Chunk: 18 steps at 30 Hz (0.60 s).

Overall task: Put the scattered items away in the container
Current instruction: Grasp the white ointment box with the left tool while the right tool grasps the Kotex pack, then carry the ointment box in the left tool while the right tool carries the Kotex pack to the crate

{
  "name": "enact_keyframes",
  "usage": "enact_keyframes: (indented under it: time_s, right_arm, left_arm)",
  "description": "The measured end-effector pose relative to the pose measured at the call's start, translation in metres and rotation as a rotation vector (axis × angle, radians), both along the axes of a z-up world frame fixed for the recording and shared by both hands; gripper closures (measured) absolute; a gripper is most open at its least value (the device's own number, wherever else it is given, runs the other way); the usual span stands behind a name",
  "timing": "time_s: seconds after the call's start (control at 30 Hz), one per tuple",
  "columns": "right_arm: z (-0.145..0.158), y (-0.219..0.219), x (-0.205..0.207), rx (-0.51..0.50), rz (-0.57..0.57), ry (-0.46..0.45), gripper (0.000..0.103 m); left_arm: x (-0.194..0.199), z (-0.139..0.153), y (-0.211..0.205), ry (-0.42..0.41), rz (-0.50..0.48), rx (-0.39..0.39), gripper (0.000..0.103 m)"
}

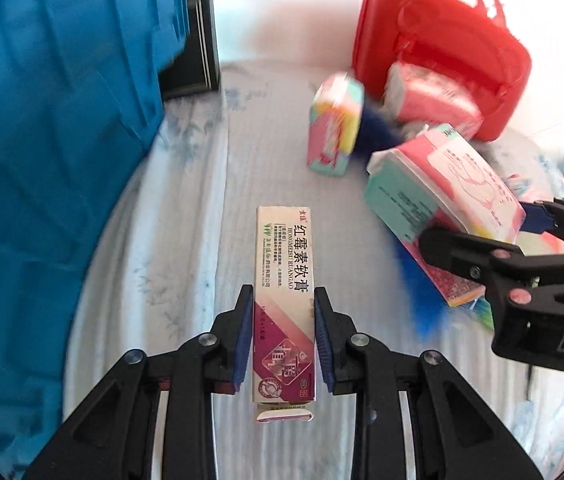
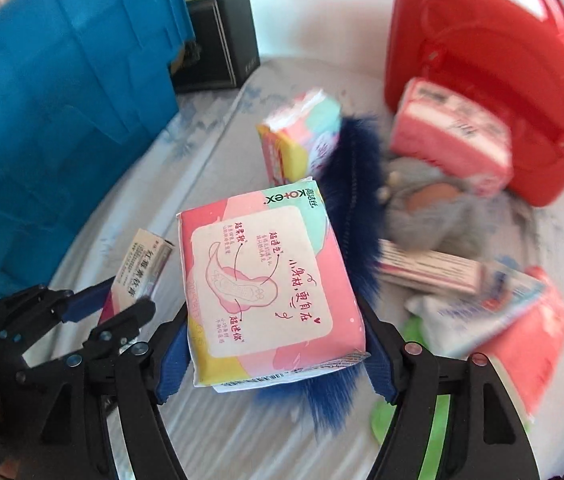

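Observation:
My left gripper (image 1: pixel 284 300) is shut on a long white and purple ointment box (image 1: pixel 284 280) and holds it above the bed; the box also shows in the right wrist view (image 2: pixel 141 268). My right gripper (image 2: pixel 273 320) is shut on a pink Kotex pad pack (image 2: pixel 265 280), which shows at the right in the left wrist view (image 1: pixel 442 192). The big blue container (image 1: pixel 61 140) stands at the left. A blue furry item (image 2: pixel 354 184) lies under the pack.
A red handbag (image 2: pixel 494 80) stands at the back right with a pink pack (image 2: pixel 454 140) against it. Another pad pack (image 2: pixel 302 136), a grey fluffy toy (image 2: pixel 426 208), a flat box (image 2: pixel 430 272) and more packs (image 2: pixel 522 332) lie on the bed. A black box (image 2: pixel 217 52) stands behind the container.

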State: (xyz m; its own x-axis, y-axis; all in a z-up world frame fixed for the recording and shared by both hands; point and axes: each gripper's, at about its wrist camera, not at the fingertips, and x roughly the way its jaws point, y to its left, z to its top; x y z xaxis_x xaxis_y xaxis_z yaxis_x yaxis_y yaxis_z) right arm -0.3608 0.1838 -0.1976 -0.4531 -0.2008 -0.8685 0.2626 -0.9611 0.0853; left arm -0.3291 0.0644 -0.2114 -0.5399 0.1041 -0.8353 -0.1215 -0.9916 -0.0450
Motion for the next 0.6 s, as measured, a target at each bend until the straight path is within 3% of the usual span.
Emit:
enact_keyframes:
  time_s: [0.33,0.6]
  right_arm:
    - [0.098,0.011,0.098,-0.004,0.000,0.184,0.030]
    - [0.167,-0.009,0.159,-0.048,0.112,0.313,0.030]
  left_arm:
    - [0.093,0.106,-0.004,0.196,0.032,-0.016,0.075]
    - [0.162,0.183,-0.035,0.338,0.141,-0.074,0.075]
